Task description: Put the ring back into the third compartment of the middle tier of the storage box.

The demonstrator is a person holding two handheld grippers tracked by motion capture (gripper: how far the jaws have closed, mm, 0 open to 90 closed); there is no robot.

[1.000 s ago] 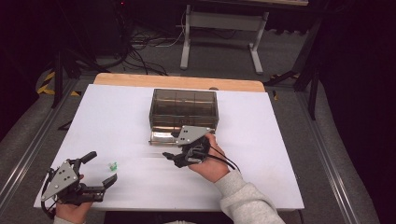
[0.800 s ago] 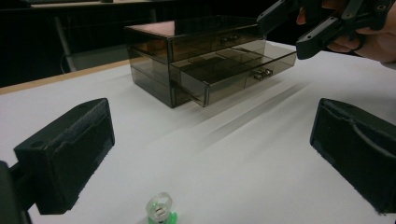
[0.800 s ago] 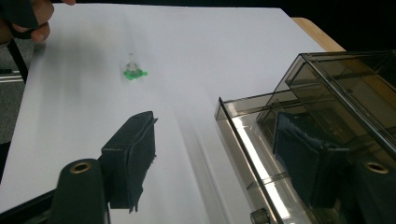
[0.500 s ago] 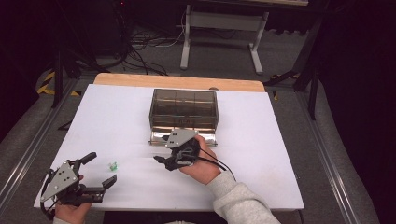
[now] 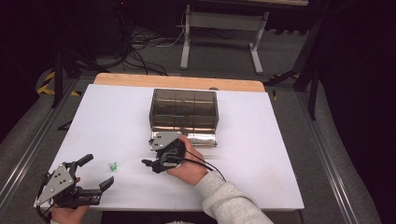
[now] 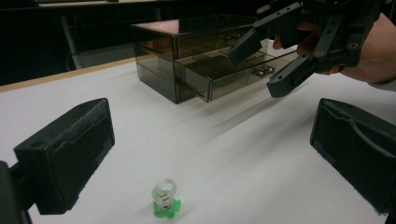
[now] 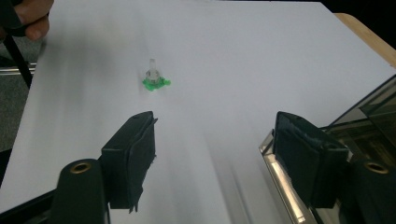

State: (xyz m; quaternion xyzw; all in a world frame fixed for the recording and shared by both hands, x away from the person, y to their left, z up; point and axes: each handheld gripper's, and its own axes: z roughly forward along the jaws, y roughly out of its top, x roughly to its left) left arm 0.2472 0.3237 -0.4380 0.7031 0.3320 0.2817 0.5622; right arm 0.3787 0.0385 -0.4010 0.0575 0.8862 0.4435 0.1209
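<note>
Since the earlier frame, the right gripper [image 5: 148, 163] has slid away from the open bottom drawer [image 6: 219, 77] of the smoked drawer box [image 5: 183, 109] toward the small green-based ring [image 5: 112, 165], which stands on the white worktop [image 5: 261, 154] between the two grippers. Its jaws are partly open and empty; the left gripper [image 5: 98, 172] waits wide open, empty too. The ring is tiny and light (and clear on top), so a fast or off-centre approach could knock it over or skid it away.
</note>
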